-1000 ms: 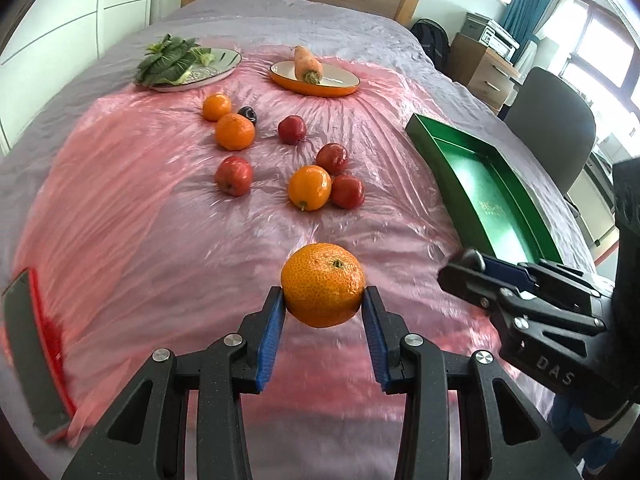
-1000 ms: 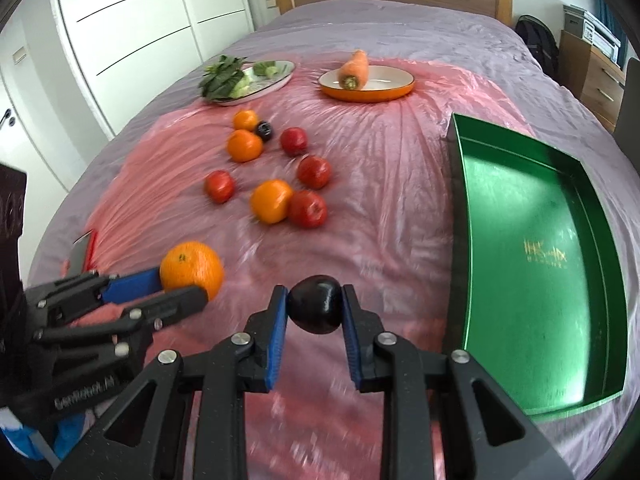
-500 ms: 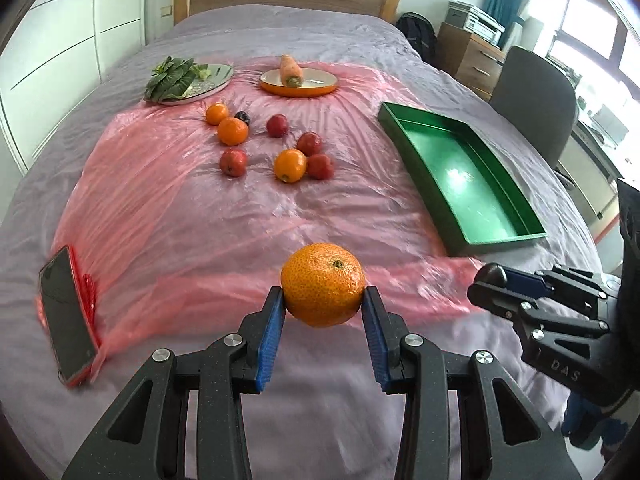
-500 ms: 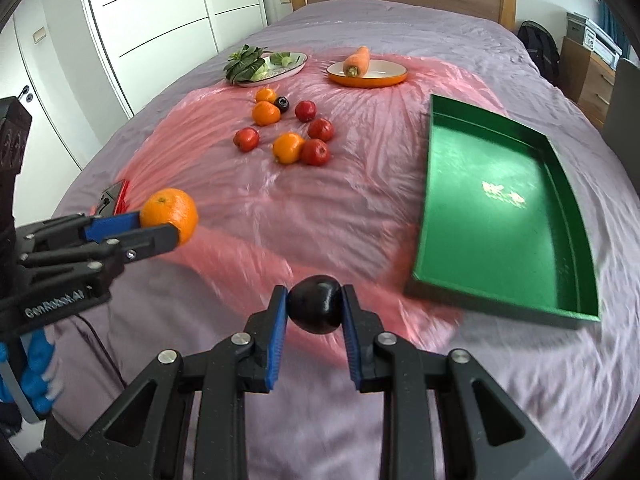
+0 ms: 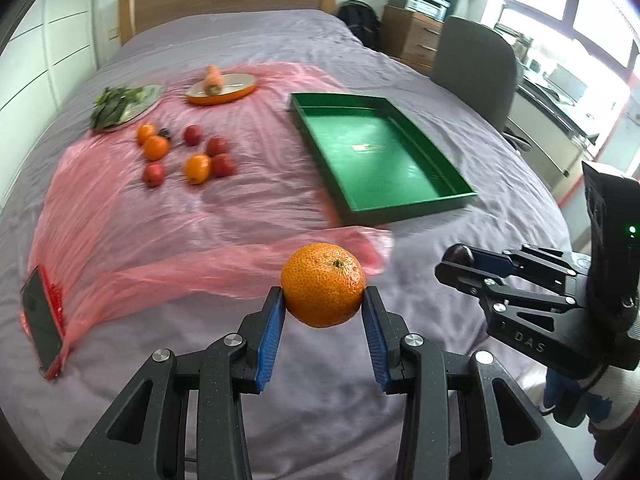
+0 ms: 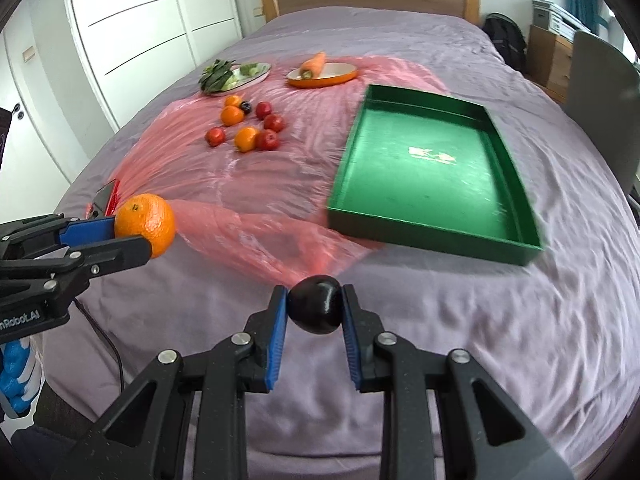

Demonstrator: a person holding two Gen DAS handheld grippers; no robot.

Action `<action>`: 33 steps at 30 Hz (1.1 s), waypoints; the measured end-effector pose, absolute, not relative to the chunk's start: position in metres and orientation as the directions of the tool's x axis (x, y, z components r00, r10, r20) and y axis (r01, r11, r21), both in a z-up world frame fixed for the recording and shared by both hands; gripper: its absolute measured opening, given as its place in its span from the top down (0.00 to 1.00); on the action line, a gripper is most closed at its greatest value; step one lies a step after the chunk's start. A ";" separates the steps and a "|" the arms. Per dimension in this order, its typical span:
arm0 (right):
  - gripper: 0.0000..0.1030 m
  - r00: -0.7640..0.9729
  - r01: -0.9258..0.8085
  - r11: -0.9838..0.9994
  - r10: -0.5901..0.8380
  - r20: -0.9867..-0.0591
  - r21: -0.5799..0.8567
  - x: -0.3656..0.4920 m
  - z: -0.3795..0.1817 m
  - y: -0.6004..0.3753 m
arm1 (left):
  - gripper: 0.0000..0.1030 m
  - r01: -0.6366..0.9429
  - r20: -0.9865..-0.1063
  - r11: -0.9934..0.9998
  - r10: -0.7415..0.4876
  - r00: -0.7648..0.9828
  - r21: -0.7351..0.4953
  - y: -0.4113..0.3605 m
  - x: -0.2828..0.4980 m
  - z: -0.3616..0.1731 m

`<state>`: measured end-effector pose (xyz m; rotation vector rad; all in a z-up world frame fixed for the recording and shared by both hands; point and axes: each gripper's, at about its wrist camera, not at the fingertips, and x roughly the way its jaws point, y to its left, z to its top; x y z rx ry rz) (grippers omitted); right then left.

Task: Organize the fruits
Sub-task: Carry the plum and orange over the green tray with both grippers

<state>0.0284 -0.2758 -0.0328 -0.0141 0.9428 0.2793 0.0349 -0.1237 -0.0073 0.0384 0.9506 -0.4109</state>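
Meanwhile, the left gripper (image 5: pixel 323 300) clamps an orange (image 5: pixel 322 285); the right gripper (image 6: pixel 314 309) clamps a dark plum (image 6: pixel 315 309). Ahead of both jaws lies the green tray (image 6: pixel 436 236), with loose fruit (image 6: pixel 246 139) on pink plastic (image 6: pixel 192 176) beyond, nothing between.

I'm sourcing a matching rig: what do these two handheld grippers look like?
Both the left gripper and right gripper are speckled black plastic linkages with silver bolts and ribbed blue pads. White lettering marks their sides; the right's body shows a green light.
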 end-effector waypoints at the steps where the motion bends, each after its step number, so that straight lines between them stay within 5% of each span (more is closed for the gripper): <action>1: 0.65 0.560 -0.232 0.966 0.227 -0.797 0.113 0.027 -0.032 -0.282 | 0.67 0.368 -0.797 0.918 -0.331 0.505 -0.148 -0.130 0.035 -0.006; 16: 0.65 0.628 -0.130 0.986 0.166 -0.761 0.108 0.050 -0.025 -0.355 | 0.67 0.451 -0.802 0.878 -0.381 0.460 -0.159 -0.204 0.074 0.005; 33: 0.65 0.655 -0.148 0.985 0.163 -0.737 0.086 0.193 -0.028 -0.373 | 0.67 0.401 -0.807 0.902 -0.352 0.474 -0.159 -0.239 0.209 -0.024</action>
